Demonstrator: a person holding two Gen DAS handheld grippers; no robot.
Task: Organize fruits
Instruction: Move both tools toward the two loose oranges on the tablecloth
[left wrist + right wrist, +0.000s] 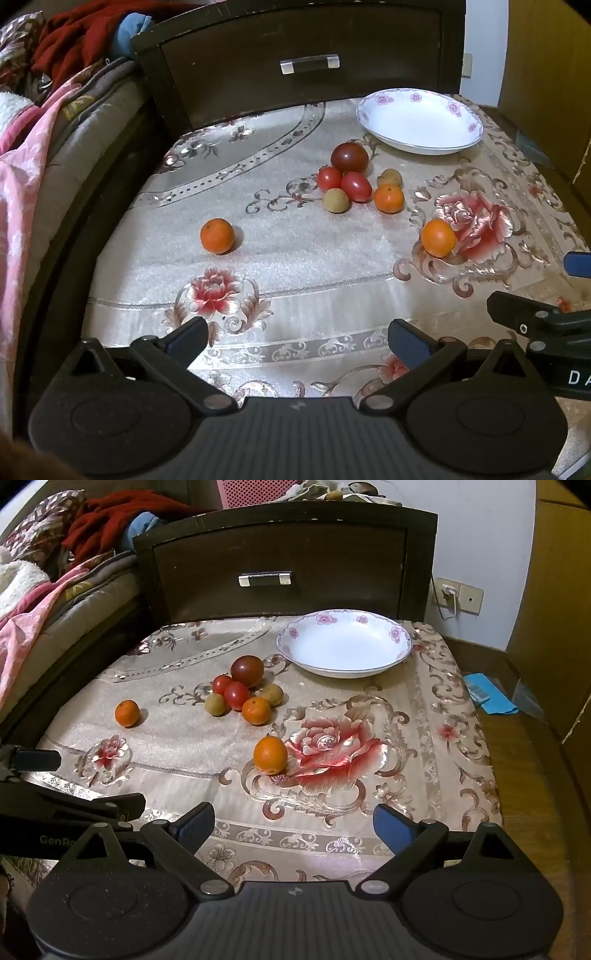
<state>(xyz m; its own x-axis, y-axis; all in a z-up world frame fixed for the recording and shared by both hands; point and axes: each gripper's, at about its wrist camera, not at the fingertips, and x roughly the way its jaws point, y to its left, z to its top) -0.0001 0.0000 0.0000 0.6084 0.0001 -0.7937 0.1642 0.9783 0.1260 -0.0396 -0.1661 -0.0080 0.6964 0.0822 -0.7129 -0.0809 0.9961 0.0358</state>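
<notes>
Both claws are released and hold nothing: the left claw and the right claw hover over the near edge of the counter. Fruits lie on its cloth: three oranges apart, tomatoes clustered near the white bowl, which has no fruit inside.

Floral tablecloth spread over the table. Behind it, dark wooden drawer front with a metal handle. At left, bedding: pink blanket, red cloth, blue cloth. On the wall at right, socket with a plug. On the floor, blue packet
</notes>
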